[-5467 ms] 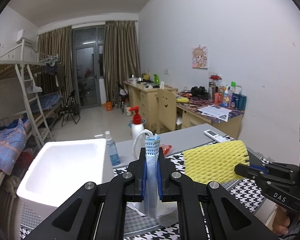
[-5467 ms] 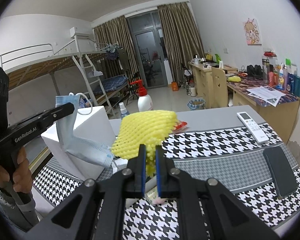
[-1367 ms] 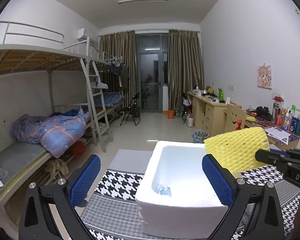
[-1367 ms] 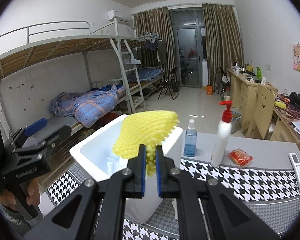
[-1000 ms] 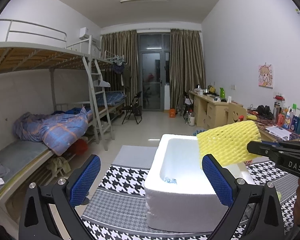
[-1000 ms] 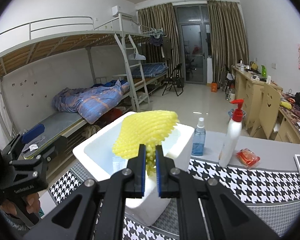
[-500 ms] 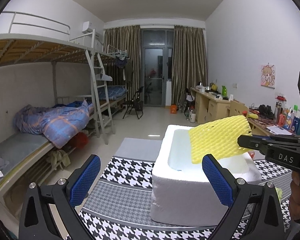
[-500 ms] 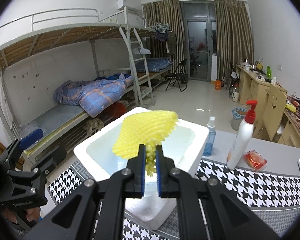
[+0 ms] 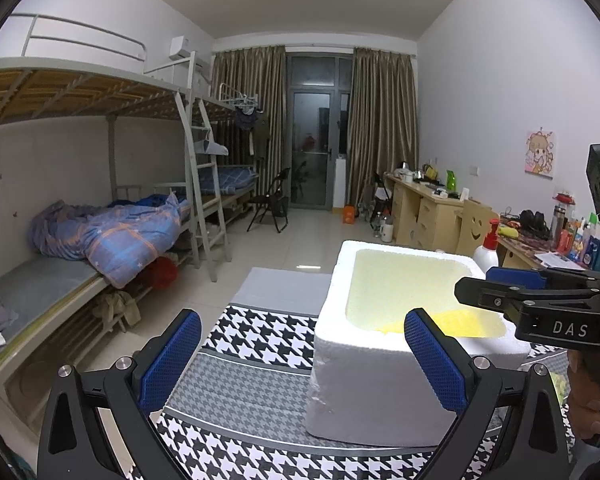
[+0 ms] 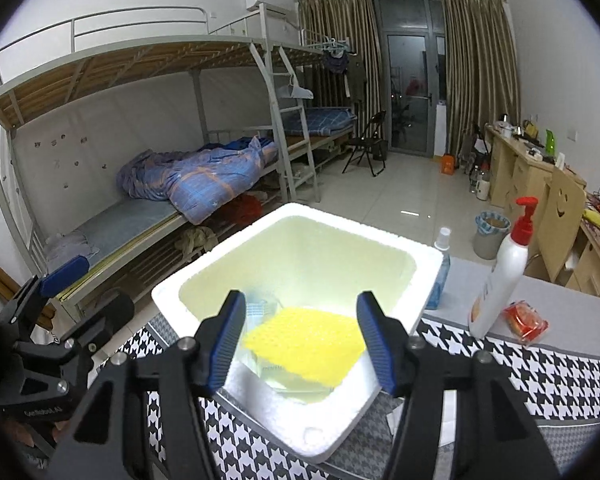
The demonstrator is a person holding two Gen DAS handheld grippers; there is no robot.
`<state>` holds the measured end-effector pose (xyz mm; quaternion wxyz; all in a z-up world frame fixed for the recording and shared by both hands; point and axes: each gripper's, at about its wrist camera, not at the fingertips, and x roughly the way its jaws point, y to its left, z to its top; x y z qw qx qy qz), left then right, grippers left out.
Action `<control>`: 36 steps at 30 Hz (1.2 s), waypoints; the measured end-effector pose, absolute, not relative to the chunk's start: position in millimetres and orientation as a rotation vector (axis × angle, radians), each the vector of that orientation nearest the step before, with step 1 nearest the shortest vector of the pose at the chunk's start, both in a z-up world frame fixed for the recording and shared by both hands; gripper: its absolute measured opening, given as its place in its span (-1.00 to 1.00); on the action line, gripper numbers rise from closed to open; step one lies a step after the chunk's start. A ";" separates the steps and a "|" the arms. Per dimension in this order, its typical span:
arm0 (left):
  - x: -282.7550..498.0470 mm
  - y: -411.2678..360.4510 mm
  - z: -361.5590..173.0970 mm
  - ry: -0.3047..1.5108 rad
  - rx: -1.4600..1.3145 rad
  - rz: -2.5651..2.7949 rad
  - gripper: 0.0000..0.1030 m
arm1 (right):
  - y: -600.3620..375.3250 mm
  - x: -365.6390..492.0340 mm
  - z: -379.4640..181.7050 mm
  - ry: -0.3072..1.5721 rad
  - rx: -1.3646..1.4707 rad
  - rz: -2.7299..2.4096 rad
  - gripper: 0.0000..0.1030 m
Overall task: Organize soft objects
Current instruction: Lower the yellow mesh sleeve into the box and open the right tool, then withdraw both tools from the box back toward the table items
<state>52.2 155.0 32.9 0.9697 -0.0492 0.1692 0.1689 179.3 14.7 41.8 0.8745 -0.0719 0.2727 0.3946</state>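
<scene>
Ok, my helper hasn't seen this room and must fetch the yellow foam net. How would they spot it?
Find the white foam box on the checked table. The yellow foam net lies inside, on the bottom. Beside it is a pale blue face mask; the net is bright yellow with a honeycomb mesh.

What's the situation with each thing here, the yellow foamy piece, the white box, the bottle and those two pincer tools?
yellow foam net: lying inside the box, released
white foam box: lidless, on the table
face mask: inside the box, beside the net
pump bottle: upright, beside the box
right gripper: jaws opening, nothing between them
left gripper: open, empty
</scene>
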 end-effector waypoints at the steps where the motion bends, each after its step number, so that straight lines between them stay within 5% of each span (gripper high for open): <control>1: 51.6 154.4 32.9 0.341 -0.098 0.340 0.98 | 13.5 179.7 41.6 0.571 -0.144 0.830 0.42; 4: 50.4 154.0 32.6 0.342 -0.098 0.338 0.98 | 9.5 175.4 43.0 0.560 -0.118 0.856 0.66; 36: 33.0 115.5 46.4 0.334 -0.054 0.288 0.98 | -38.0 146.1 53.2 0.478 -0.094 0.859 0.68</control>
